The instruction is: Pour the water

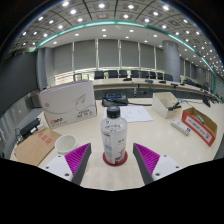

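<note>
One water bottle point(114, 135) stands upright on the pale table point(170, 150), directly between the two fingers of the gripper point(113, 158). The bottle is clear plastic with a white cap and a red band around its base. The fingers are spread apart, one purple pad point(79, 157) to the bottle's left and one to its right, each with a visible gap to the bottle, so nothing is clamped; the bottle rests on the table by itself.

One white cup point(66, 144) sits on the table just left of the left finger, near the bottle. Behind it, to the far left, stands one large white box point(68, 103) with dark printing too small to read. One brown cardboard piece point(33, 148) lies at the near left, partly cut off. Beyond the bottle lie white papers point(133, 113), their number unclear. To the right there is one flat red-and-white package point(201, 124), and beside it one small white object point(180, 127) that is hard to make out. One cardboard box point(166, 103) stands farther back on the right.

Far behind, rows of desks with dark monitors point(120, 74) run across the room; they are too small to count. The ceiling carries many small round lights point(101, 6).
</note>
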`<state>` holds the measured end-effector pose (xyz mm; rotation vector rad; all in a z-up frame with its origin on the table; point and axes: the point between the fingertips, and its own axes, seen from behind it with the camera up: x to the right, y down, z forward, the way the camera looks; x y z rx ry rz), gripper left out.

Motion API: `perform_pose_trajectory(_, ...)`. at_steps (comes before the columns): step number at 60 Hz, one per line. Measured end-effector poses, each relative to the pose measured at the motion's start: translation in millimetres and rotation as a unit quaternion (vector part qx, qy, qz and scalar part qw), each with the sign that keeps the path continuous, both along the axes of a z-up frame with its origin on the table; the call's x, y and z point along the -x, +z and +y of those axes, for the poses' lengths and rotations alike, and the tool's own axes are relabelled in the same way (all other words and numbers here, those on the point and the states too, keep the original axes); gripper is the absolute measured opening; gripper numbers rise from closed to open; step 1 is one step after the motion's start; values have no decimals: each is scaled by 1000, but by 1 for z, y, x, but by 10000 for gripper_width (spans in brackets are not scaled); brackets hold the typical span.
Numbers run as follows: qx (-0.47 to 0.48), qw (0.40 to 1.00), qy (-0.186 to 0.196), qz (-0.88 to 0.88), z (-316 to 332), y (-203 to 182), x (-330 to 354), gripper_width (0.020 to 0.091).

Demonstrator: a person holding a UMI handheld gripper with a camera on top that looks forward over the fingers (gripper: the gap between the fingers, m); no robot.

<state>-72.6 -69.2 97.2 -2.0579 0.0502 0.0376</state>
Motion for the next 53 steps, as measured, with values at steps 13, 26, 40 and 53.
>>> perform_pose_trajectory(13,53,998,-30,-3,-108,63,13,860)
perform_pose_trajectory(26,68,996,-56,-35,-196,117,26,860)
perform_pose_trajectory(40,63,996,-42,-44,-242,137,48,859)
perform_pose_trajectory(53,66,995,-41,-60,-257,134,37,861)
